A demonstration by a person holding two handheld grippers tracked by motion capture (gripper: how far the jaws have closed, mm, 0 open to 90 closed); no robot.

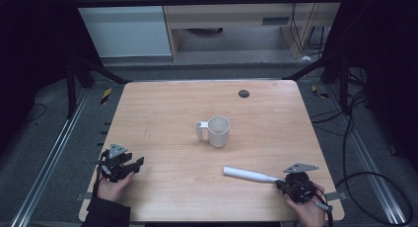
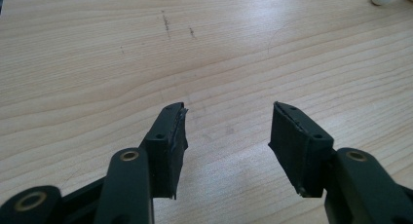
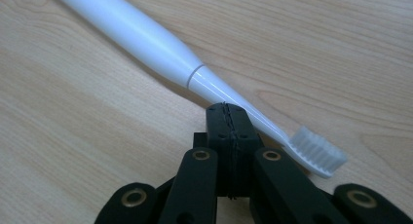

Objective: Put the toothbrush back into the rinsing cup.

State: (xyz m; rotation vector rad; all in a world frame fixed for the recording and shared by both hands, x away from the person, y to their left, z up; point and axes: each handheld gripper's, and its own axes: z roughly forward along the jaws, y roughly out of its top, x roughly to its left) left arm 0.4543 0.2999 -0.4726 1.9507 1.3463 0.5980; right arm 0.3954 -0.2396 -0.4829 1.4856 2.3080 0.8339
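From the high view, a white toothbrush (image 1: 249, 174) lies flat on the wooden surface (image 1: 172, 108) at the near right, its long axis running left to right with the thick handle end pointing toward the middle and the head end right at the right claw (image 1: 291, 186), so the right hand is plainly the nearer one. A white mug (image 1: 218, 131) stands upright near the centre, beyond the toothbrush and apart from it, handle to its left; nothing lies between the two. The left claw (image 1: 129, 169) rests at the near left, well apart from both. In the left gripper view, the left claw (image 2: 228, 136) is released, jaws spread over bare wood. In the right gripper view, the right claw (image 3: 229, 136) is clenched, jaws pressed together with nothing between them; the toothbrush (image 3: 146, 36) passes just behind the tips, its neck slanting down to the bristle head at the right.
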